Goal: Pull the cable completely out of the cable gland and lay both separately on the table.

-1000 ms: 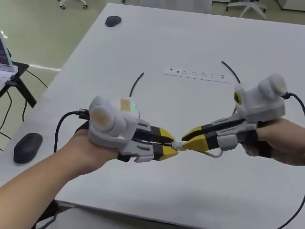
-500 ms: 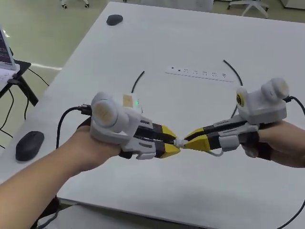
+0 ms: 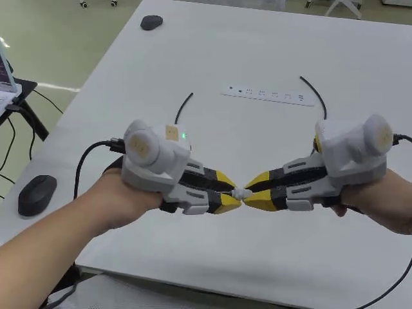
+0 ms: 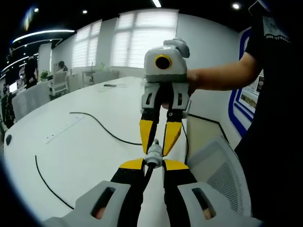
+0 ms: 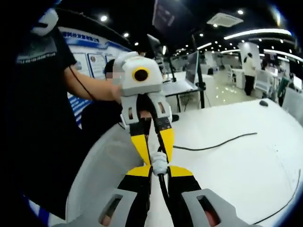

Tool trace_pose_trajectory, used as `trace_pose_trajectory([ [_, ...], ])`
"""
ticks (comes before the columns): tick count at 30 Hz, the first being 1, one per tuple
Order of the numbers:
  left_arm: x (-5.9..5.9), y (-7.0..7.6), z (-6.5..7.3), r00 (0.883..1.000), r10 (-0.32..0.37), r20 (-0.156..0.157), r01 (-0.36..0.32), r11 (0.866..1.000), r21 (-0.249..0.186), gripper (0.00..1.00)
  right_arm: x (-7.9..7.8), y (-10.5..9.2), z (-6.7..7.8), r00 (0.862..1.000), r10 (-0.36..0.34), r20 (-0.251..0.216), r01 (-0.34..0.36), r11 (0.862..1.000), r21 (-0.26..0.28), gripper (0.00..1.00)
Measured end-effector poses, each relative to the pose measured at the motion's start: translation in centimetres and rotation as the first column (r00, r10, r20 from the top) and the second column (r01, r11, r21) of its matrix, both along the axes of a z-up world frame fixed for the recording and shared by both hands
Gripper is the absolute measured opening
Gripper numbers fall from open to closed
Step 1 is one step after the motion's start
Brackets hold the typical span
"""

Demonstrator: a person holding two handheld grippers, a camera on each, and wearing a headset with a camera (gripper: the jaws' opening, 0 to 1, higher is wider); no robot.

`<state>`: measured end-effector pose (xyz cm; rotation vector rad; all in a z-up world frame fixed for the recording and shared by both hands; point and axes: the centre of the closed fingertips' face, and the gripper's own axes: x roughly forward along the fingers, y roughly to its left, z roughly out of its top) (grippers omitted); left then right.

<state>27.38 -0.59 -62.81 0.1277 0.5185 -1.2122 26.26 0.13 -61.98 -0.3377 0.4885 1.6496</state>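
Note:
A small white cable gland [image 3: 241, 193] hangs above the table's front part, between two grippers that meet tip to tip. My left gripper [image 3: 233, 200] comes in from the left and my right gripper [image 3: 250, 197] from the right. Both are shut. In the left gripper view the gland [image 4: 154, 153] sits just beyond my own yellow tips, and the black cable [image 4: 148, 174] runs back between them. In the right gripper view the gland [image 5: 159, 163] lies between my own tips, with black cable [image 5: 164, 185] trailing back. Which jaws pinch the gland itself is hard to tell.
A white power strip [image 3: 267, 94] lies mid-table with loose black cables [image 3: 182, 109] beside it. A dark mouse [image 3: 152, 22] sits at the far corner, another mouse [image 3: 37, 195] off the left edge. The table's front edge is just below the hands.
The grippers have stayed tip to tip on the gland. The right hand has rolled a little and drifted slightly left. The view has shifted.

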Motion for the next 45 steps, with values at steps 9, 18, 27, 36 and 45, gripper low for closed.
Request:
trace_pose_trajectory([
  [9, -0.6, -0.3, 0.2, 0.996, -0.010, -0.093, 0.005, 0.999, -0.053, 0.14, -0.4, -0.4, -0.4, 0.921, 0.084, 0.382, -0.053, 0.995, -0.089, 0.07],
  [18, -0.6, -0.4, 0.3, 0.995, -0.017, -0.094, 0.011, 0.998, -0.056, 0.14, 0.0, -0.5, -0.4, 0.950, -0.010, 0.313, 0.027, 0.998, -0.050, 0.08],
  [27, -0.4, 0.0, 0.8, 0.998, -0.019, -0.052, 0.017, 0.998, -0.053, 0.14, 0.3, -0.9, -0.1, 0.994, -0.103, -0.021, 0.102, 0.994, -0.047, 0.20],
  [36, -0.3, 0.4, 0.5, 0.999, -0.035, 0.037, 0.036, 0.999, -0.011, 0.14, 1.2, -0.9, 1.4, 0.872, -0.120, -0.474, 0.170, 0.983, 0.064, 0.27],
  [45, -0.5, 0.4, 0.4, 0.997, -0.047, 0.062, 0.047, 0.999, 0.006, 0.14, 0.7, -0.3, 0.4, 0.773, -0.097, -0.627, 0.184, 0.980, 0.076, 0.20],
])
